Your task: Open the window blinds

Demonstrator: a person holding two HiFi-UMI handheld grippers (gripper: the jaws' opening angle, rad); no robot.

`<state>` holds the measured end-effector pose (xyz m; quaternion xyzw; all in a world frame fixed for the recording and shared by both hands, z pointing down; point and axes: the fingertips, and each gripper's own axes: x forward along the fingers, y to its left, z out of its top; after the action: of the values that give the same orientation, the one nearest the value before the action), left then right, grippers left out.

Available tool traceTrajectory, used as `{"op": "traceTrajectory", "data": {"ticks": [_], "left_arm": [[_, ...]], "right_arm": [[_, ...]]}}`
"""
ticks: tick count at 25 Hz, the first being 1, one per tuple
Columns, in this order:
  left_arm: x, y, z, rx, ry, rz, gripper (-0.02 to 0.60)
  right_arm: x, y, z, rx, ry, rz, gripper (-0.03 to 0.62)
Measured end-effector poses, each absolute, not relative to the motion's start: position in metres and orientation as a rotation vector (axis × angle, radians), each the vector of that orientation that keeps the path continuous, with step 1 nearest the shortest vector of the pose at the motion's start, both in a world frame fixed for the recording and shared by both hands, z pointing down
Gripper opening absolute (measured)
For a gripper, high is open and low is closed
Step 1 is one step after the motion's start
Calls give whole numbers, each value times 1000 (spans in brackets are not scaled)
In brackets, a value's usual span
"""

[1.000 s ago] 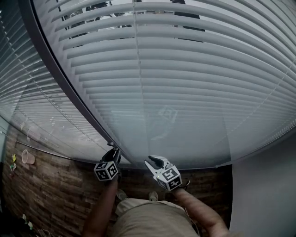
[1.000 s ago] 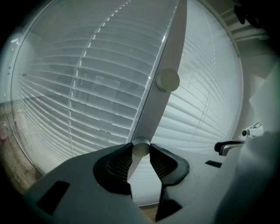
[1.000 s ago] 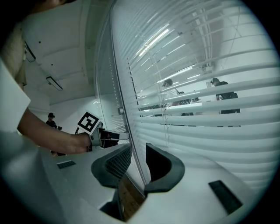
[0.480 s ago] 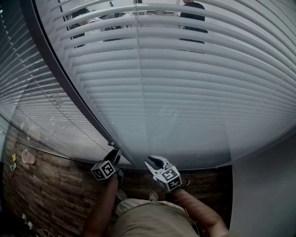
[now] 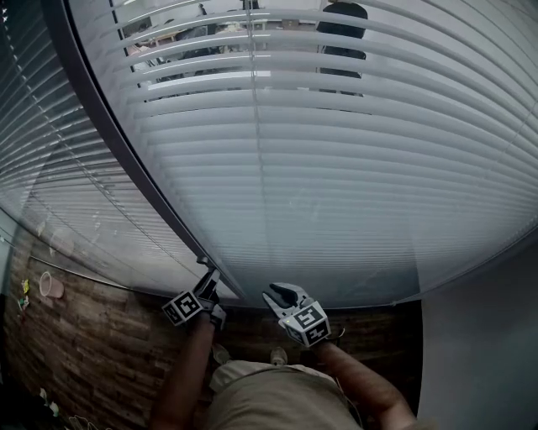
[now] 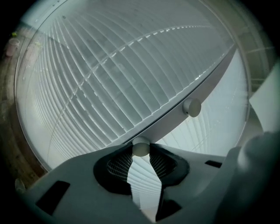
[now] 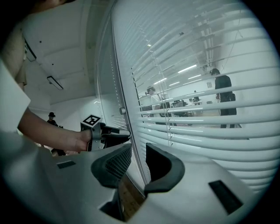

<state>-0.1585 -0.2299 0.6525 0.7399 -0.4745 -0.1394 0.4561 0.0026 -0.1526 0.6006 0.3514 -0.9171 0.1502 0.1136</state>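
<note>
My left gripper [image 5: 208,279] pinches the small round knob [image 6: 141,148] on the frame [image 6: 166,122] at its jaw tips. It looks hard and smooth, likely to slip, best squeezed across its sides. The blinds [image 5: 336,168] hang just beyond the jaws, thin light slats behind glass. My right gripper [image 5: 284,294] stands slightly apart, empty.

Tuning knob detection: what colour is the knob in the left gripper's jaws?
Off-white knob, on a grey frame; clearest in the left gripper view.

person [image 5: 343,13] behind blinds [image 5: 336,168] partly hidden by slats, blinds cut off at top
</note>
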Motion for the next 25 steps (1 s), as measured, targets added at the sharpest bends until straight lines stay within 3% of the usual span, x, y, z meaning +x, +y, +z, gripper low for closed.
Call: {"op": "traceTrajectory", "data": {"ticks": [11,25], "left_arm": [[-163,-233,655,1780,-1103,-467,138],[-172,-229,643,1974,-1301,-234,140]], "right_arm": [[-1,-157,604,1048,-2685,400,109],[-8,-153,609,1030,-2697,416,109]]}}
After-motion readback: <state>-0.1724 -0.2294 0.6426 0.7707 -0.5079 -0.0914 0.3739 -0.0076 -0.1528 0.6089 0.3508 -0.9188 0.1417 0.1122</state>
